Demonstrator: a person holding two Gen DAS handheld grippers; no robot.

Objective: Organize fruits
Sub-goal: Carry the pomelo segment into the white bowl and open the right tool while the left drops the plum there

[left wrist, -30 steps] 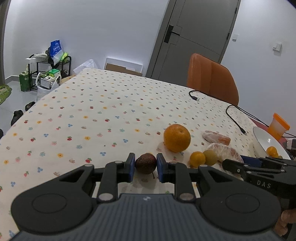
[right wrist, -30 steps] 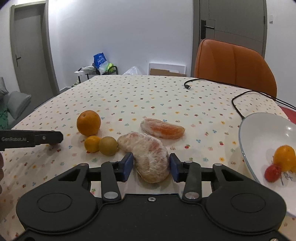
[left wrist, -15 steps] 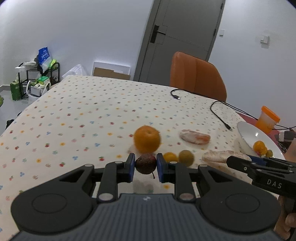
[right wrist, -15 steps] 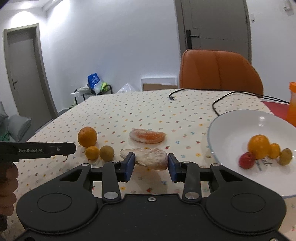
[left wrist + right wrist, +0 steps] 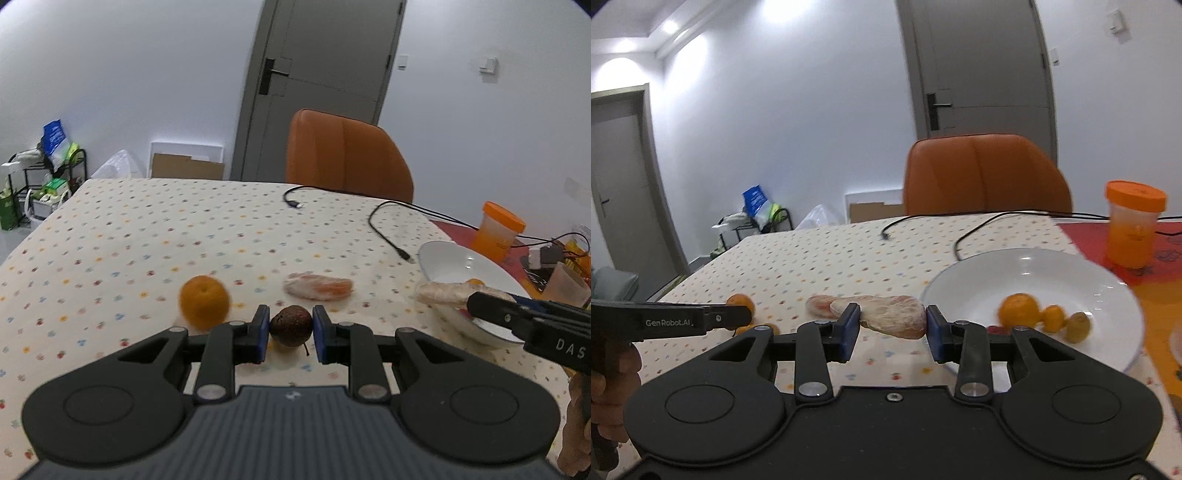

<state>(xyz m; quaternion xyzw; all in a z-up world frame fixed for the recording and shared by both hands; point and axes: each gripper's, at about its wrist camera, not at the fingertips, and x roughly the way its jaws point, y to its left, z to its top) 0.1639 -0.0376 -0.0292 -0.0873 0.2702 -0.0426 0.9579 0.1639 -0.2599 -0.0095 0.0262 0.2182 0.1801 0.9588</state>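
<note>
My left gripper is shut on a small dark brown fruit, held above the dotted tablecloth. An orange and a peeled citrus piece lie on the cloth beyond it. My right gripper is shut on a large peeled citrus piece, lifted just left of the white plate. That plate holds an orange, two small fruits and a red one. In the left wrist view the right gripper carries the same piece over the plate's near rim.
An orange-lidded jar stands behind the plate on a red mat. Black cables trail across the far right of the table. An orange chair is at the far edge. A hand holds the left tool.
Both grippers have risen and swung right toward the plate, each with its fruit. The peeled piece went from lying on the table to hanging beside the plate.
</note>
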